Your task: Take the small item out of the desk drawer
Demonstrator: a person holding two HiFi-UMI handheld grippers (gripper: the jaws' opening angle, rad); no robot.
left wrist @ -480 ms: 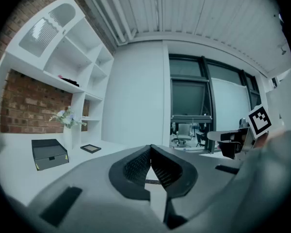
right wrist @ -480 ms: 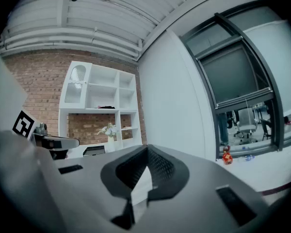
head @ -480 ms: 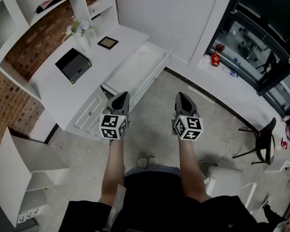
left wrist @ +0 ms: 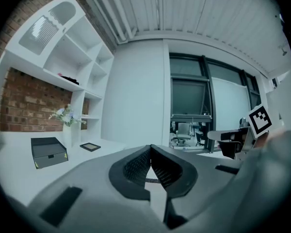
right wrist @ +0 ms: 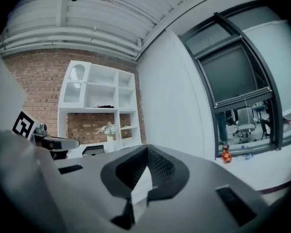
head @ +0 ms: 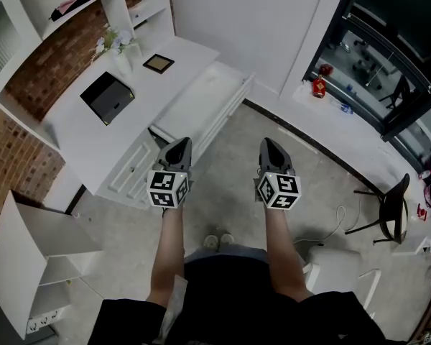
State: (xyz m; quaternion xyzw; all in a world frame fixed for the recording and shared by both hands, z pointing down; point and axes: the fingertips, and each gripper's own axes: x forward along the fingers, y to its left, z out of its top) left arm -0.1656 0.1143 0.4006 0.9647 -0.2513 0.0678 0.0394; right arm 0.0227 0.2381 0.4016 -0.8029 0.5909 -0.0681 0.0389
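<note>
Both grippers are out in front of the person, side by side and well apart, level over the floor. The left gripper (head: 177,145) is clenched: in its own view the jaws meet at the tips (left wrist: 150,150) with nothing between them. The right gripper (head: 270,145) matches it, jaws pressed together and empty (right wrist: 146,151).

Off to the left stands the white desk (head: 79,141), and there on its front, facing the person, is the desk drawer (head: 132,169). It looks shut from here. The left gripper's tip sits just beside that front in the head view, not touching it as far as I can tell. The small item is not in sight in any view.

Up on the desk top, a black box (head: 108,97) sits mid-way along, nearer the back edge. A small picture frame (head: 159,64) lies toward the far corner, and a vase of flowers (head: 121,50) stands at the back edge beside the shelving (head: 140,9). The left gripper view picks up the same three: box (left wrist: 49,151), frame (left wrist: 90,146), flowers (left wrist: 65,116).

Over on the right, a black chair (head: 392,205) stands by the window, with a small red figure (head: 320,88) on the sill.
</note>
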